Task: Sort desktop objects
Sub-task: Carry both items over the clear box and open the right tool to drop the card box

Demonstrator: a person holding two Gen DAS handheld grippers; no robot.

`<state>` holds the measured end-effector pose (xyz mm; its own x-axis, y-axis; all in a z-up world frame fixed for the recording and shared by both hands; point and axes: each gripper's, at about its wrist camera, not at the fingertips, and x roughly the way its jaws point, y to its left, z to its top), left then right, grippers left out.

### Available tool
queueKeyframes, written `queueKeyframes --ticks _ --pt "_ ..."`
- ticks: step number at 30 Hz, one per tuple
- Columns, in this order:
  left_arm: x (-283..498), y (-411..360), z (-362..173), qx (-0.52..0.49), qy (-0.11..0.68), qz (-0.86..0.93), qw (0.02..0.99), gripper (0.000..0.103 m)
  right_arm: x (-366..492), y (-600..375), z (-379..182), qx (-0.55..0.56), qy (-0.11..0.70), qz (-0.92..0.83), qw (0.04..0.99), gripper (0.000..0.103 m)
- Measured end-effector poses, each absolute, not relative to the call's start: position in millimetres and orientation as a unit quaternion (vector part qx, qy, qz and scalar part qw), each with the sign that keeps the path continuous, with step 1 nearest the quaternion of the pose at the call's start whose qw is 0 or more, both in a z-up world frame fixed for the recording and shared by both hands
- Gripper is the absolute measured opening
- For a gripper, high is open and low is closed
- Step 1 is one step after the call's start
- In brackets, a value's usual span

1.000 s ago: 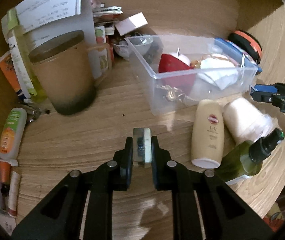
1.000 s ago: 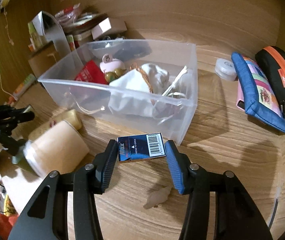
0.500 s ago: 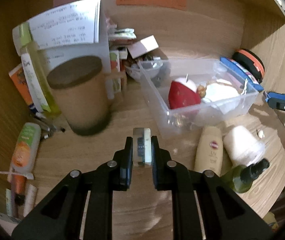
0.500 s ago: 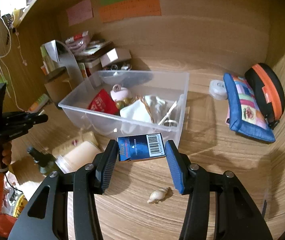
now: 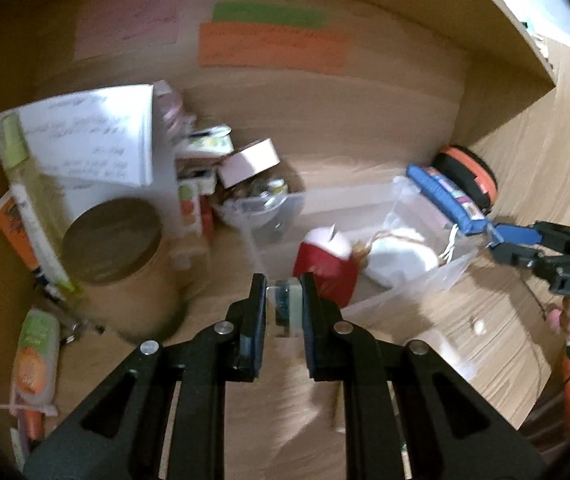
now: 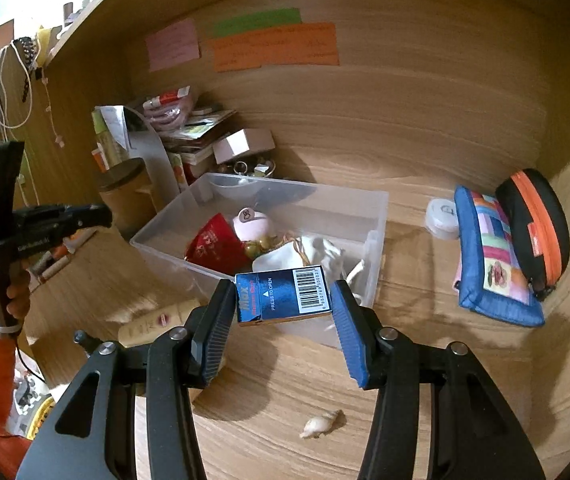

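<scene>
My left gripper [image 5: 283, 304] is shut on a small clear block with a dark middle [image 5: 283, 307], held in the air above the wooden desk. My right gripper [image 6: 283, 300] is shut on a small blue box with a barcode [image 6: 283, 295], held level just in front of the clear plastic bin [image 6: 377, 216]. The bin holds a red pouch [image 6: 211, 246], a pink round item [image 6: 251, 222] and a white cloth bundle [image 6: 317, 252]. In the left wrist view the bin's near wall [image 5: 425, 284] lies just beyond my left fingers, and the right gripper [image 5: 513, 236] shows at the right edge.
A tan jar with a dark lid [image 5: 121, 260] stands left of the bin, with papers and small boxes [image 5: 249, 162] behind. A blue patchwork pouch [image 6: 489, 256], a black-orange case [image 6: 535, 220] and a white disc [image 6: 441, 218] lie right. A shell [image 6: 321, 426] and a cream bottle [image 6: 157, 322] lie in front.
Both grippers have risen above the desk with their objects still held. Both views now show more of the back wall and its sticky notes. The bottles near the bin's front have dropped lower in view.
</scene>
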<state>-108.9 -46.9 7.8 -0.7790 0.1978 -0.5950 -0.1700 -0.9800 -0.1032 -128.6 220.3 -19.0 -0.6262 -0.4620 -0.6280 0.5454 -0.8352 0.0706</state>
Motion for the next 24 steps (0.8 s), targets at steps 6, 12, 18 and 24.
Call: queueKeyframes --ticks 6,12,18,24 --pt "-126.8 -32.2 10.6 -0.318 -0.027 0.940 0.120 0.015 -137.5 217.3 -15.2 0.327 0.057 -0.899 0.285 0.046" --pt "-145.7 -17.5 5.8 -0.329 -0.022 0.934 0.139 0.015 -147.7 214.3 -16.0 0.327 0.043 -0.899 0.289 0.046" --pt "-162.0 -4.5 -2.2 -0.341 -0.016 0.927 0.155 0.015 -159.9 207.9 -18.9 0.332 0.032 -0.895 0.295 0.046" --pt "-177.2 9.2 -14.8 -0.358 -0.010 0.917 0.174 0.015 -173.5 197.2 -26.1 0.341 0.031 -0.892 0.297 0.046"
